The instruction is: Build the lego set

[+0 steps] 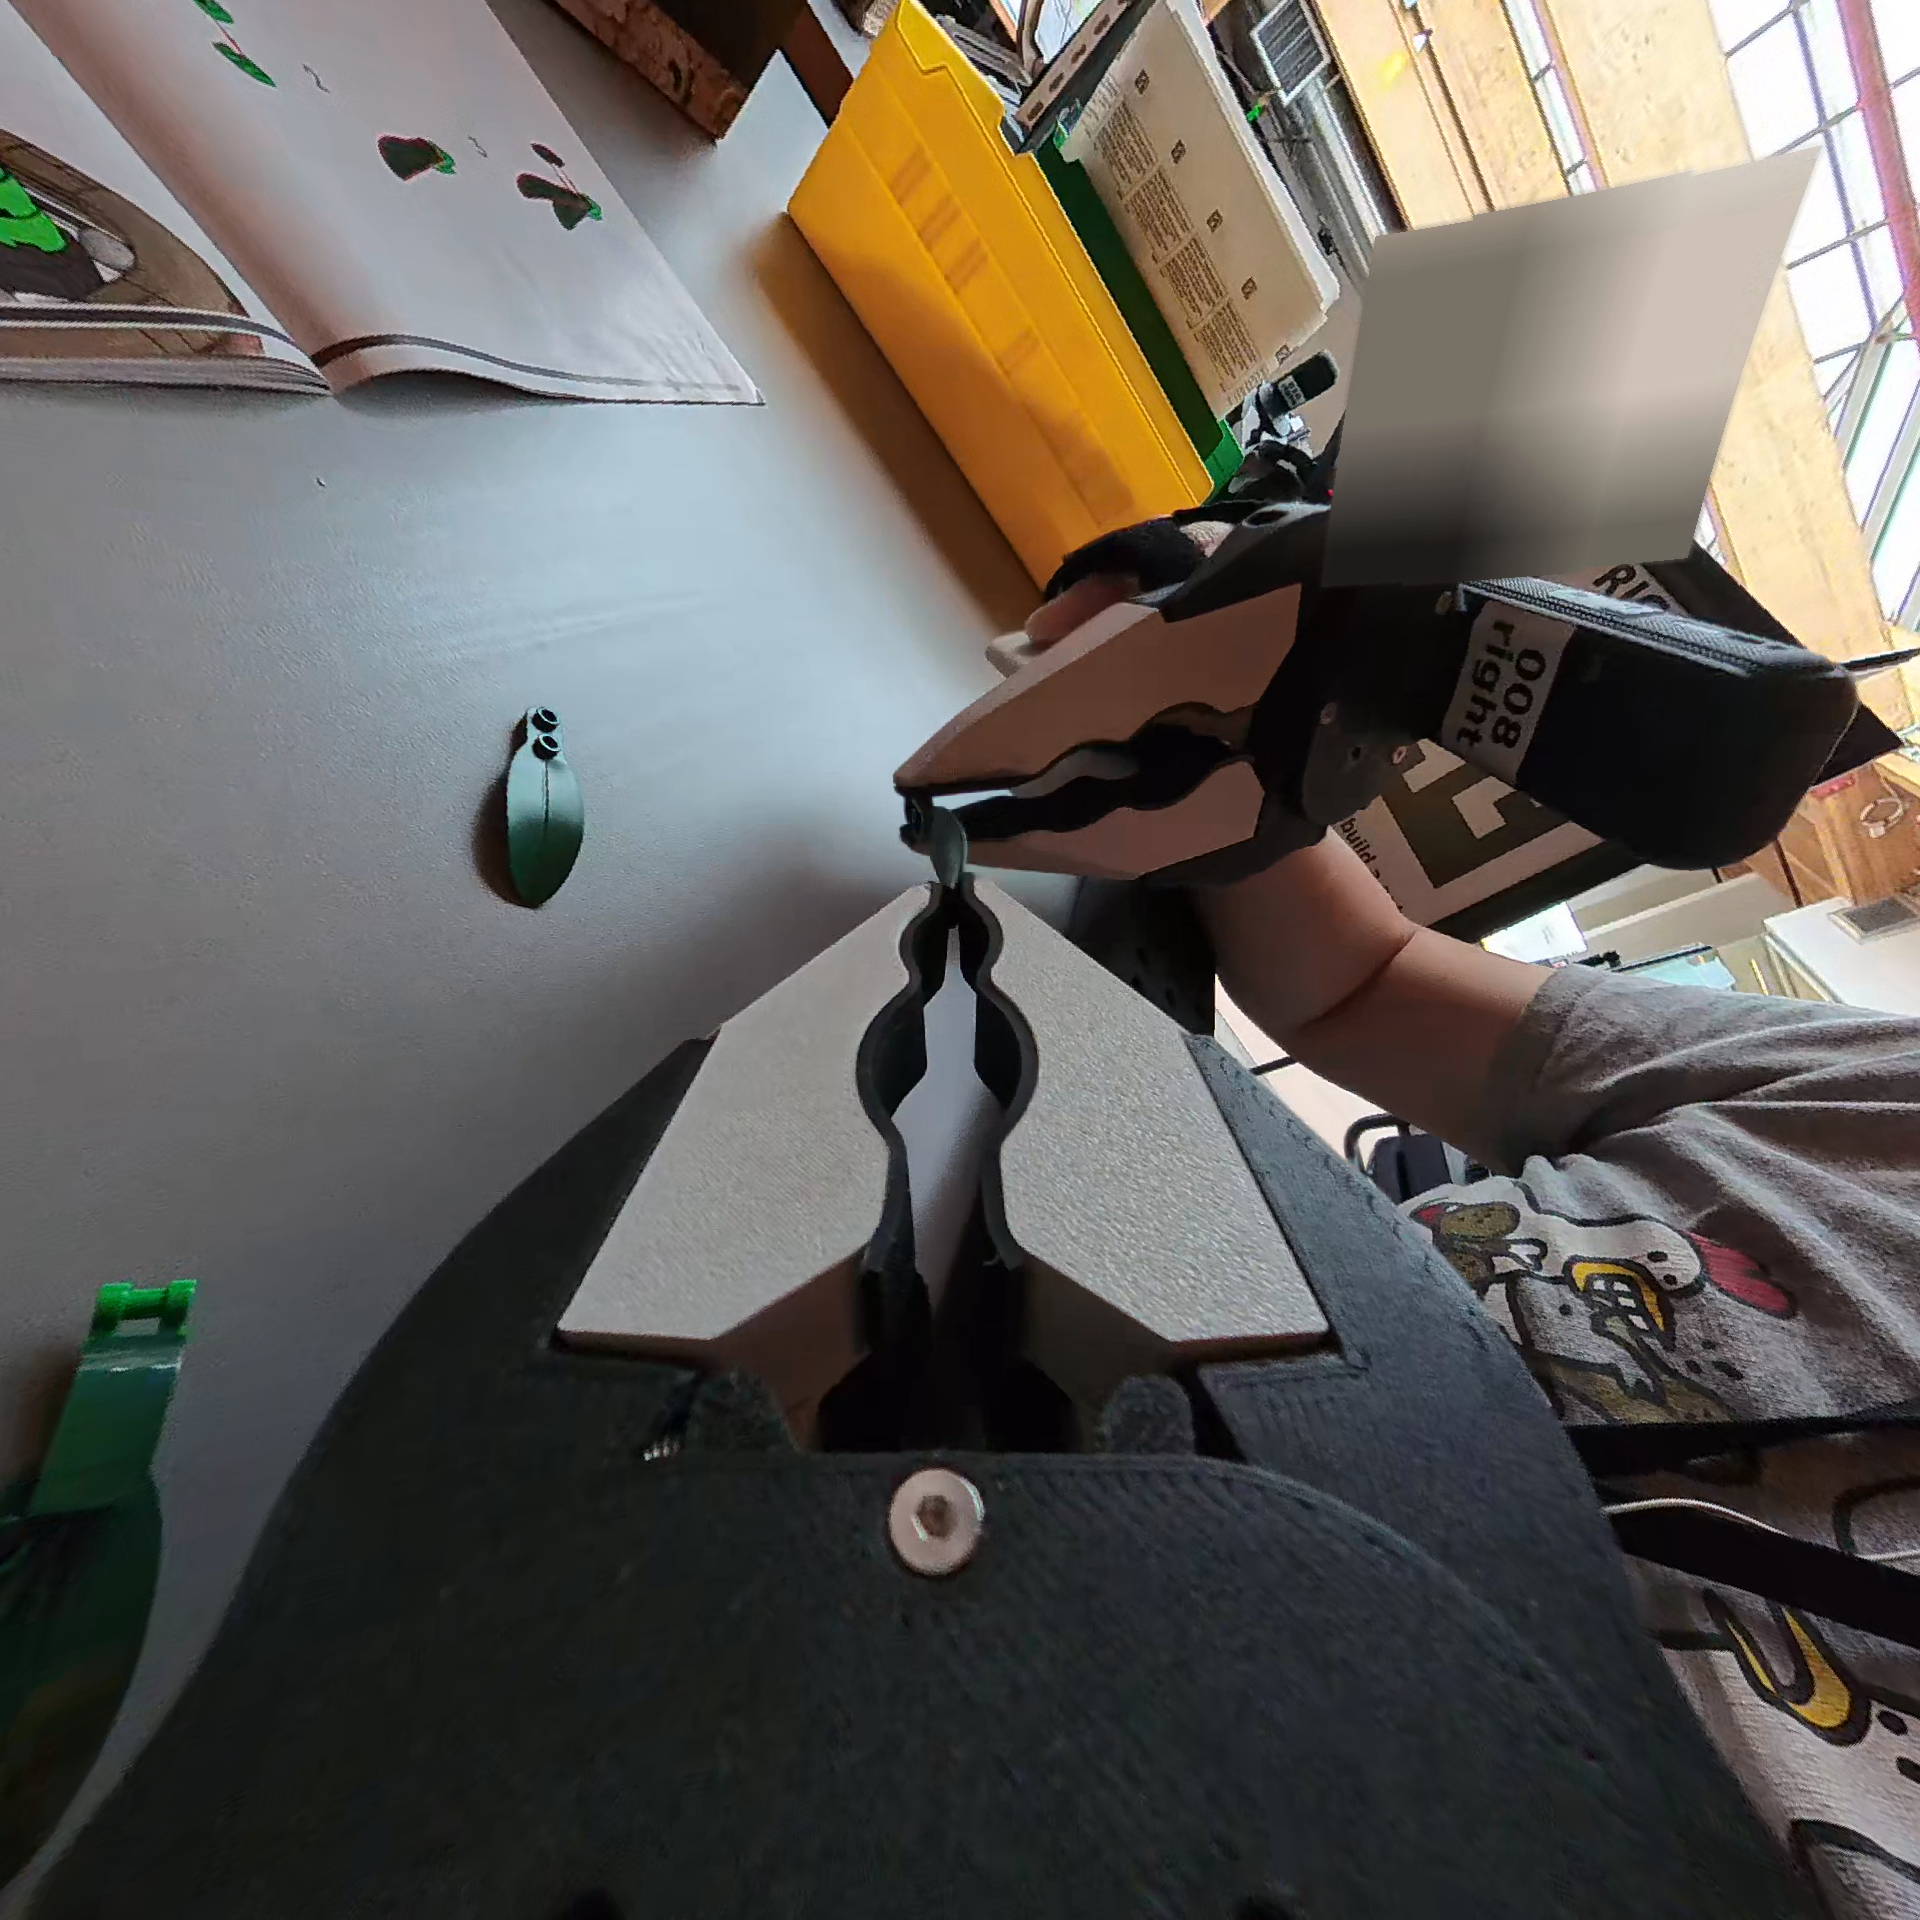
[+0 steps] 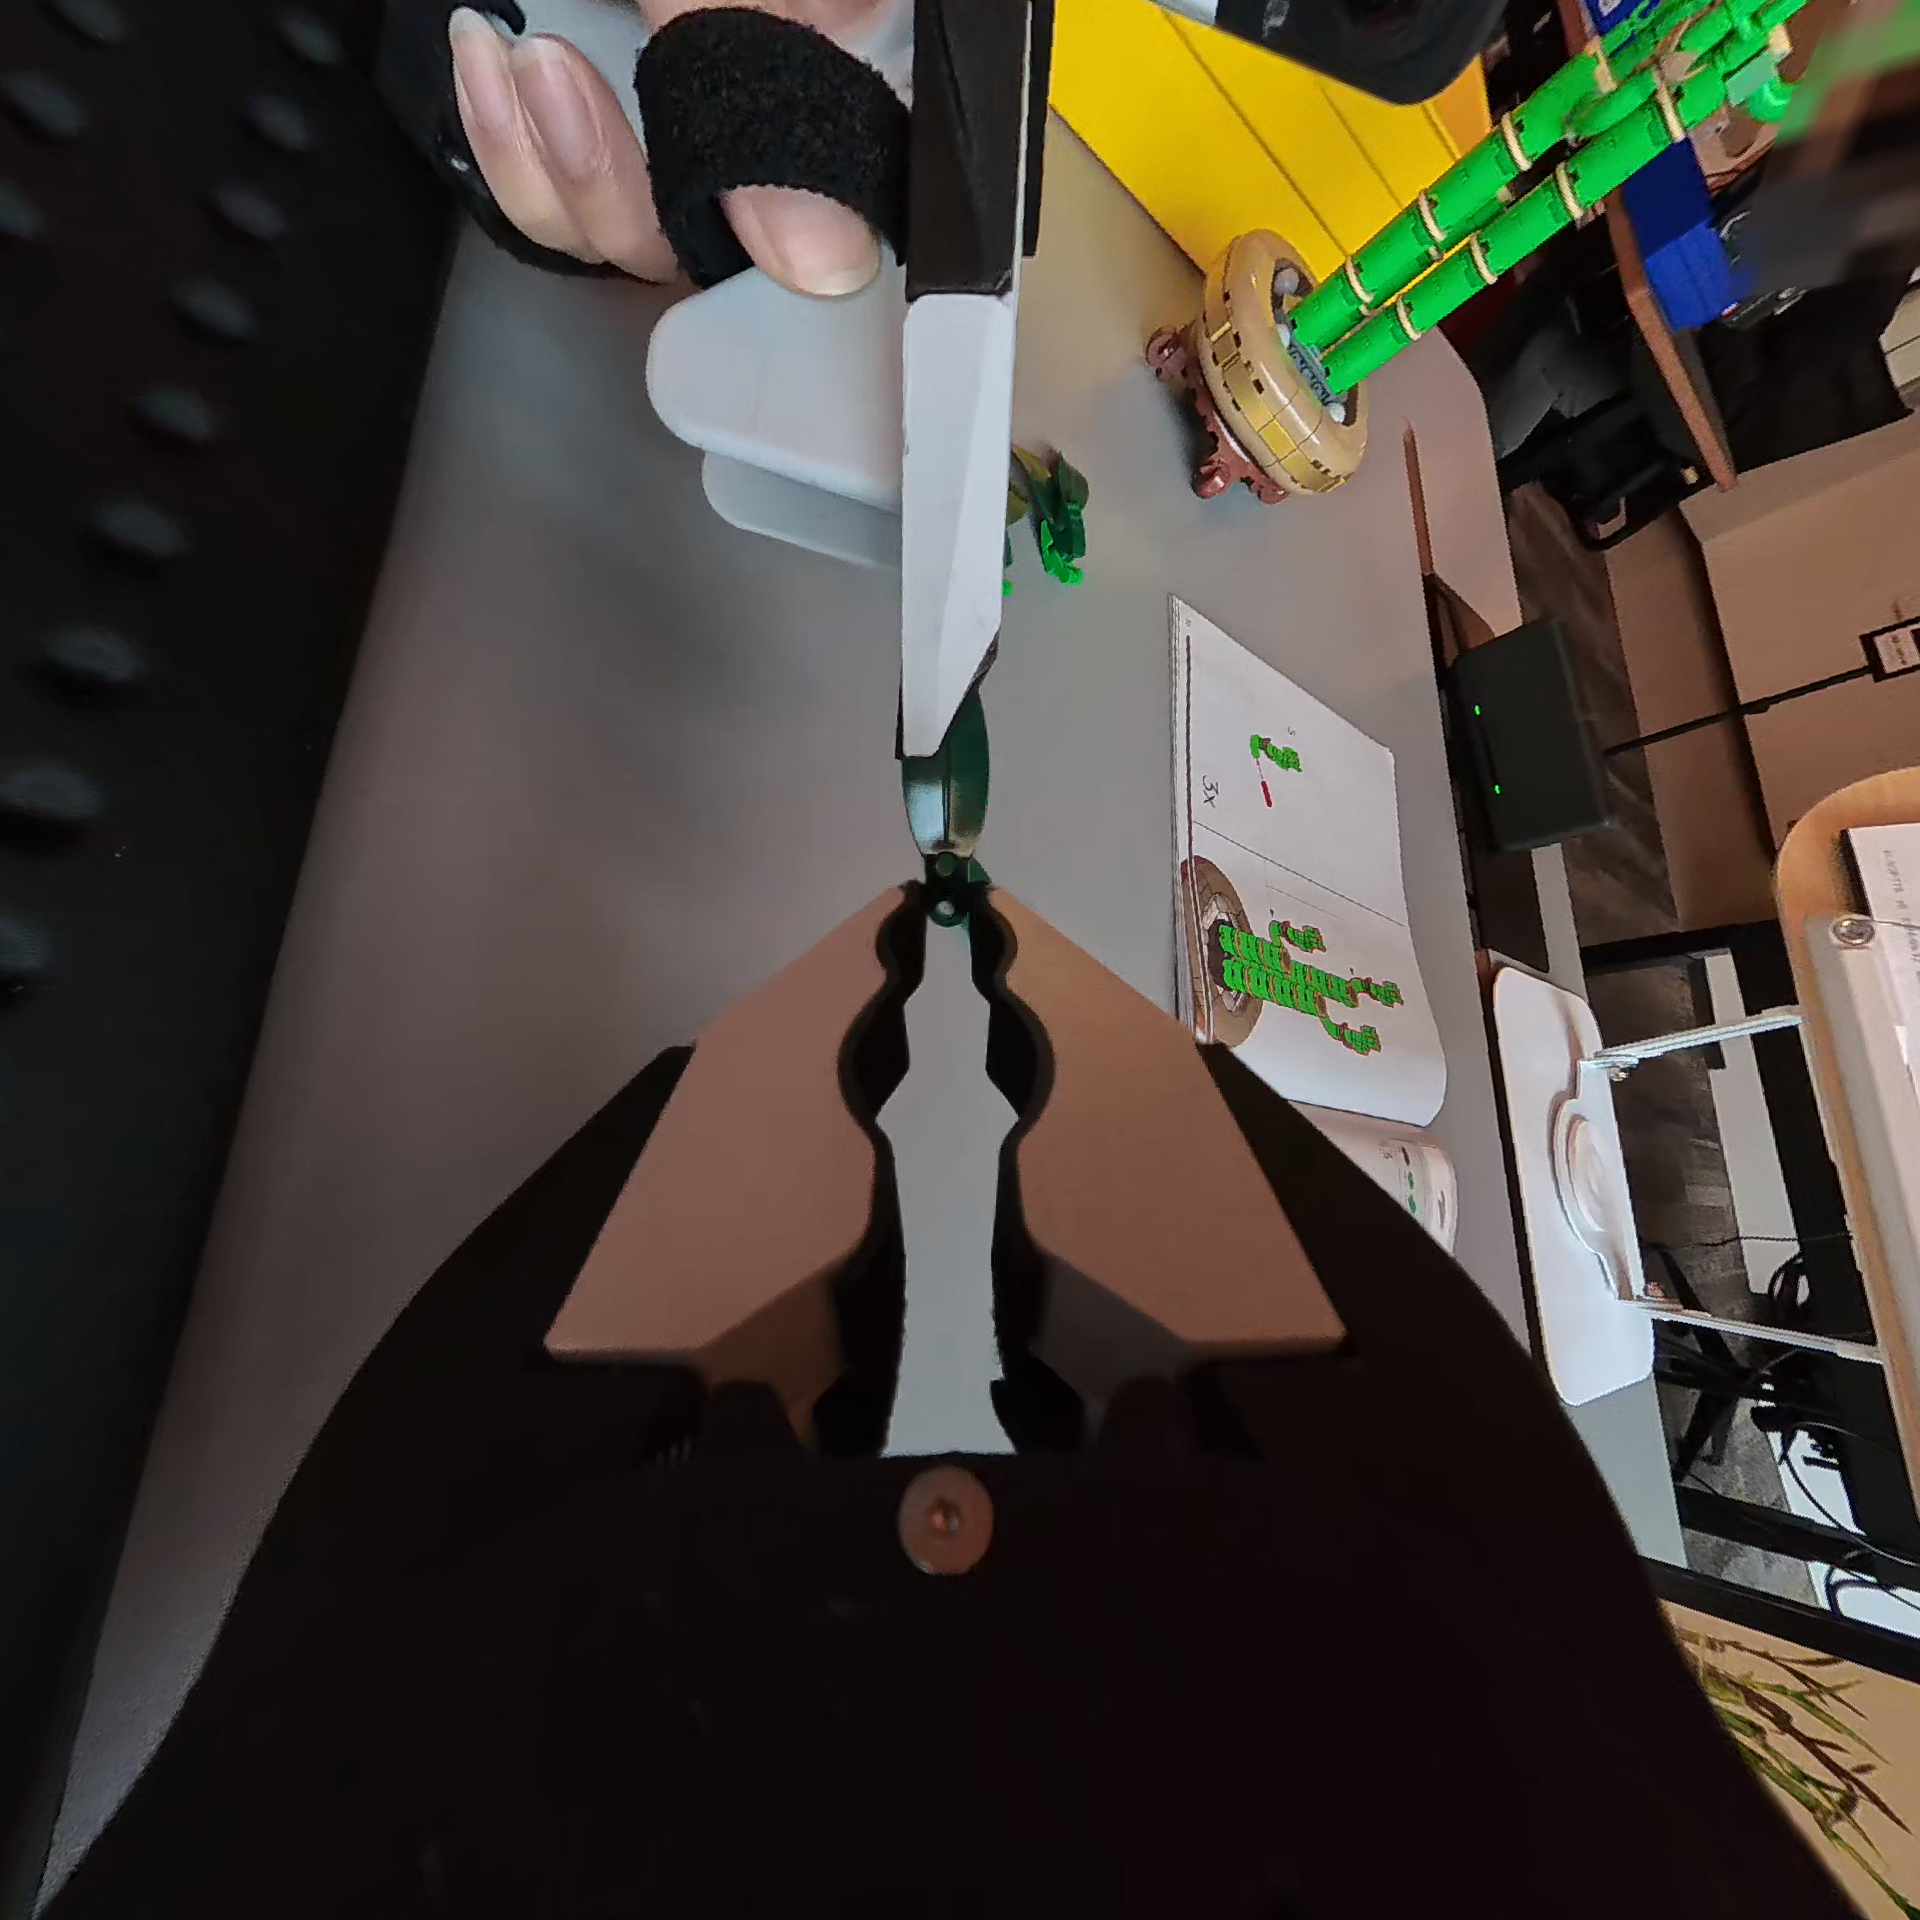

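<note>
A dark green leaf piece (image 1: 948, 847) hangs in the air between both grippers. My left gripper (image 1: 948, 896) is shut on its blade end. My right gripper (image 2: 948, 902) is shut on its studded end (image 2: 945, 891). In the right wrist view the left gripper (image 2: 940, 743) comes down from above onto the leaf (image 2: 961, 784). In the left wrist view the right gripper (image 1: 920, 821) reaches in from the right. A second dark green leaf (image 1: 543, 821) lies flat on the grey table. The bamboo model, a tan pot (image 2: 1283, 364) with bright green stalks (image 2: 1507, 197), stands at the back.
An open instruction booklet (image 2: 1299, 904) lies on the table (image 1: 312, 623). A yellow bin (image 1: 987, 312) stands behind it. A small heap of green pieces (image 2: 1055, 509) lies near the pot. A larger green part (image 1: 130, 1403) lies at the left. A black box (image 2: 1527, 738) sits past the table edge. The grippers are tip to tip, or close to it. Left tips and right tips are each some 30 cm from the tan pot (image 2: 1283, 364).
</note>
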Tool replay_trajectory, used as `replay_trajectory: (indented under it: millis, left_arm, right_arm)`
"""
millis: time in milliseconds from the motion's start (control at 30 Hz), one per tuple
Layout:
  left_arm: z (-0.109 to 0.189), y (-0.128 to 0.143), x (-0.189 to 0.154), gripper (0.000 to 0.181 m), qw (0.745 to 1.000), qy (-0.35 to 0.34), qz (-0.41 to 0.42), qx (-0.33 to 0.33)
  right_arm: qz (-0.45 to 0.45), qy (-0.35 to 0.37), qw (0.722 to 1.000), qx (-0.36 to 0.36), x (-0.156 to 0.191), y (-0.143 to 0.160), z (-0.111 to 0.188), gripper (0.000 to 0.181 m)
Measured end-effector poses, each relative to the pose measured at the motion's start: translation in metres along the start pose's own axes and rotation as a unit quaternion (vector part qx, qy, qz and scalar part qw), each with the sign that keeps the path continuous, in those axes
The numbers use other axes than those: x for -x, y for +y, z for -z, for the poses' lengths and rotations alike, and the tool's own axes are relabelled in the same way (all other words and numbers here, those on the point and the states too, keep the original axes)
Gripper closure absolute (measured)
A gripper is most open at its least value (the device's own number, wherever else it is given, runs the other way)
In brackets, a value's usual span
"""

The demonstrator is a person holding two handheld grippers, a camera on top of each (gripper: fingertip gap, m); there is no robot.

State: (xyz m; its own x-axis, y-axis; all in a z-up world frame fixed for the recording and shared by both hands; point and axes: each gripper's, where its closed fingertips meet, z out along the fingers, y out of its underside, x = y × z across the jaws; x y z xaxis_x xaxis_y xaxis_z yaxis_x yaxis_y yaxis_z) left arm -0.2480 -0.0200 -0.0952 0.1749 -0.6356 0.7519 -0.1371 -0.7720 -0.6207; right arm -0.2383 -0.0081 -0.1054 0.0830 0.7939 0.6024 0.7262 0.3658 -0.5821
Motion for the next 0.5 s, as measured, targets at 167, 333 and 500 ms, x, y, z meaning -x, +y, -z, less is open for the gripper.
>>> replay_trajectory:
  millis: [167, 333, 500]
  left_arm:
    - [0.006, -0.005, 0.002, 0.155, 1.000, -0.005, 0.000, -0.005]
    - [0.038, -0.023, 0.008, 0.141, 0.992, -0.087, -0.083, -0.039]
    - [0.070, -0.028, 0.002, 0.142, 0.989, -0.103, -0.086, -0.055]
  right_arm:
    - [-0.040, -0.060, 0.997, 0.024, 0.004, 0.010, -0.003, 0.176]
    - [-0.080, -0.189, 0.975, 0.082, 0.015, 0.035, -0.008, 0.175]
    - [-0.097, -0.246, 0.957, 0.122, 0.014, 0.044, -0.017, 0.175]
